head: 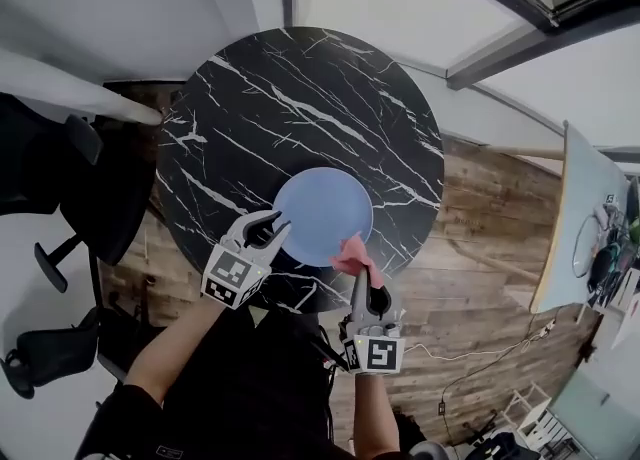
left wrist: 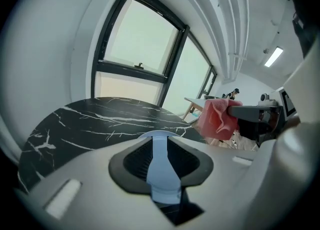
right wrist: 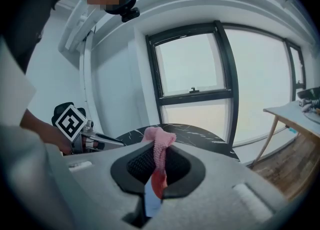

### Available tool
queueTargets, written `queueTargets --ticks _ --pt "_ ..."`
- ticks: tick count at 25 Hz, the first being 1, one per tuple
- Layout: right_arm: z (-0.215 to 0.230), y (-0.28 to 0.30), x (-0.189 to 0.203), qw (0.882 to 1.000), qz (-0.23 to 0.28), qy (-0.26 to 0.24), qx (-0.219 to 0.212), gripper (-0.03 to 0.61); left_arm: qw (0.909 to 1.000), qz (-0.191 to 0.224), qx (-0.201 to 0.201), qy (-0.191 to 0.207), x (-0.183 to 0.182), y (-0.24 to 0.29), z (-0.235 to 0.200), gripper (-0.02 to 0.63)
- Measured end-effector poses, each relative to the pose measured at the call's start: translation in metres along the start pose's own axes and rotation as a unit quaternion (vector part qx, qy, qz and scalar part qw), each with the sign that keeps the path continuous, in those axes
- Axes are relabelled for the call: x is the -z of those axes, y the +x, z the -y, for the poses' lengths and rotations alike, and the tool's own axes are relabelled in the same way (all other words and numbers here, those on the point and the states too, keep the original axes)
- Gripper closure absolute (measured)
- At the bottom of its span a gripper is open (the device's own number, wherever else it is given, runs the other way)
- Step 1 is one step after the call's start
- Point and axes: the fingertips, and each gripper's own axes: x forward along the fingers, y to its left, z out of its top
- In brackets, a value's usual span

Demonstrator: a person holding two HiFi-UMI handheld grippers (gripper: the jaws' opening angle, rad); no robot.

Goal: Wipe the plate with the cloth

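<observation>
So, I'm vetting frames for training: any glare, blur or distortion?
Head view: sharp, even light, plate glare-free, walls bowed at the edges. Left gripper view: fisheye, dark corners, window washed out. Right gripper view: same fisheye and washout, cloth in focus.

The head camera looks steeply down from high above the table (head: 300, 98), with the left gripper (head: 278, 224) and right gripper (head: 358, 274) low in its picture. Each gripper camera rides close behind its own jaws, facing across the table toward the windows (right wrist: 192, 64) — each catches the other gripper at its edge. All three share the table.
</observation>
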Motion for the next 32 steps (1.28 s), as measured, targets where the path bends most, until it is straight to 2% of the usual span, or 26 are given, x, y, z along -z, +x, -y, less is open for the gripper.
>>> queueTargets --ticks 3,10,14,18,22,24,26,29,32 --pt "0.006 0.01 0.013 1.0 -0.01 -0.003 -0.004 0.56 0.9997 -0.021 -0.007 -0.011 0.02 0.014 -0.012 0.511" --pt "0.018 0.033 0.036 0.999 -0.033 -0.011 -0.011 0.56 0.9958 -0.08 -0.033 -0.027 0.059 0.044 -0.041 0.431" --pt "0.021 0.045 0.045 0.999 -0.044 -0.016 -0.018 0.56 0.991 -0.116 -0.035 -0.057 0.075 0.06 -0.053 0.408" --pt "0.027 0.052 0.056 0.998 -0.056 -0.018 -0.02 0.56 0.9887 -0.127 -0.045 -0.067 0.082 0.073 -0.061 0.407" --pt "0.031 0.06 0.063 0.997 -0.06 -0.029 -0.024 0.56 0.9876 -0.136 -0.052 -0.057 0.087 0.081 -0.066 0.433" --pt "0.031 0.062 0.066 0.996 -0.065 -0.055 -0.028 0.56 0.9855 -0.151 -0.059 -0.049 0.094 0.082 -0.068 0.456" --pt "0.028 0.065 0.063 0.992 -0.063 -0.105 -0.036 0.56 0.9834 -0.165 -0.068 -0.034 0.102 0.083 -0.069 0.476" --pt "0.017 0.076 0.054 0.978 -0.051 -0.194 -0.06 0.56 0.9824 -0.169 -0.073 -0.034 0.108 0.086 -0.073 0.496" --pt "0.013 0.086 0.062 0.962 -0.079 -0.25 -0.074 0.56 0.9822 -0.167 -0.077 -0.041 0.108 0.087 -0.078 0.539"
